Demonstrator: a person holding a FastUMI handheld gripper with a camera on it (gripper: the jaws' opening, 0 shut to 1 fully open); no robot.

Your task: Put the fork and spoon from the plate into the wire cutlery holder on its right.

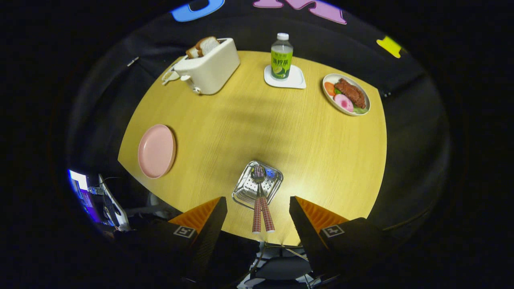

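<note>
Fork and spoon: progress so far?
Nothing done yet. The fork and spoon lie side by side on the metal tray, heads on it, checked handles sticking out toward the claw. In hand: nothing; the claw is open, its fingers either side of the handles, not touching. Left: grasp each and move it to the holder, which I can't spot here.

fork (pixel 257 188) and spoon (pixel 263 190) heads overlapping, indistinct

The black two-finger claw (pixel 258 208) with orange ribbed inner pads hung high above the table, its jaws spread wide apart and gripping nothing. Each black finger (pixel 209 237) carried a small square white marker on its upper face. Both fingertips pointed forward and slightly inward, level with one another.
</note>
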